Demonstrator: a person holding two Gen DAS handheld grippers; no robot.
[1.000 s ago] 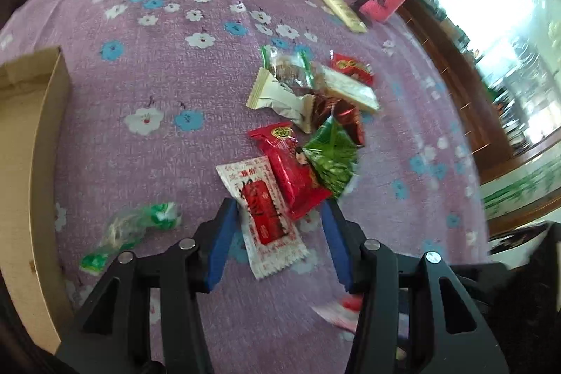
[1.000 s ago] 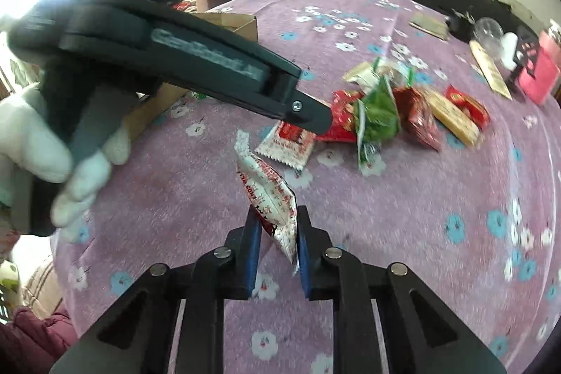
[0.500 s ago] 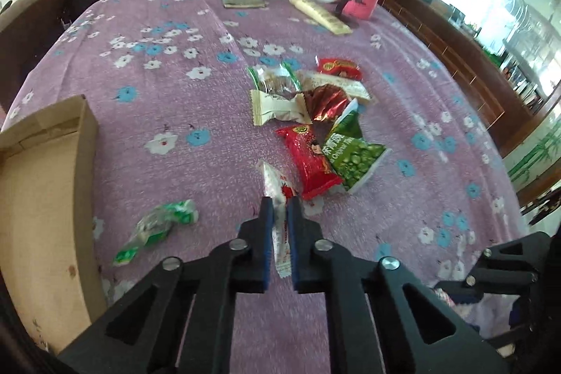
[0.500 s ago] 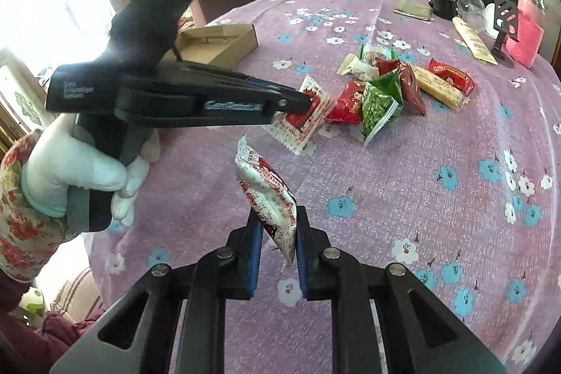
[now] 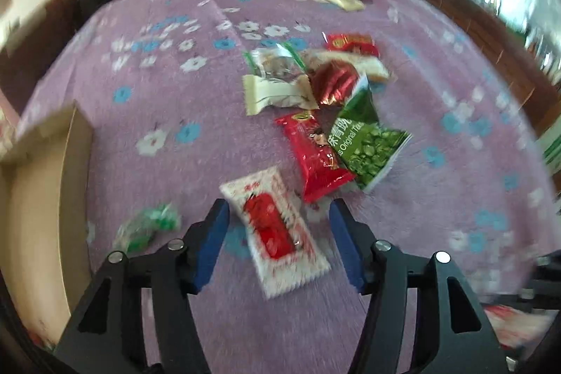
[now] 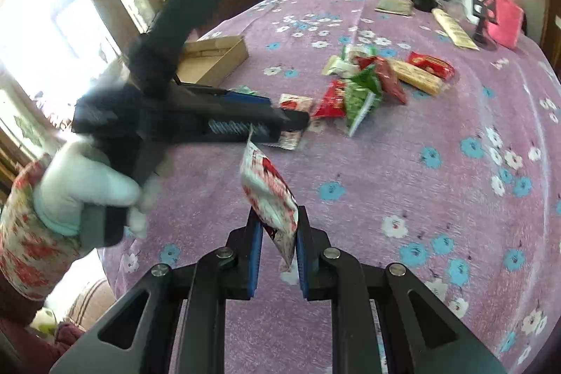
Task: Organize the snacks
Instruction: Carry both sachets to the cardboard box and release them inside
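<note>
Your left hand-held gripper (image 5: 278,233) has just been opening, and its jaws now stand apart over a white-and-red packet (image 5: 275,232) that lies flat on the purple flowered surface (image 5: 196,100), between the fingers but not pressed by either pad. The view is blurred with motion, so I judge a hasty re-close could catch only the crimped edge, or shove the packet sideways into the red packet (image 5: 315,160) just beside it.

Your right hand-held gripper (image 6: 278,233) is clamped on a second white-and-red packet (image 6: 268,195), held by its lower end with most of the bag standing free above the pads. That is a slender hold; a quick swing may let it swivel or slip out onto the surface.

The cardboard box (image 6: 214,58) sits beyond your left hand (image 6: 87,188), presumably where the snacks go. Reaching it with the right means crossing the left tool, which lies between; a collision there could knock the packet loose. The green-wrapped snack (image 5: 149,225) near the box could also be brushed aside.
</note>
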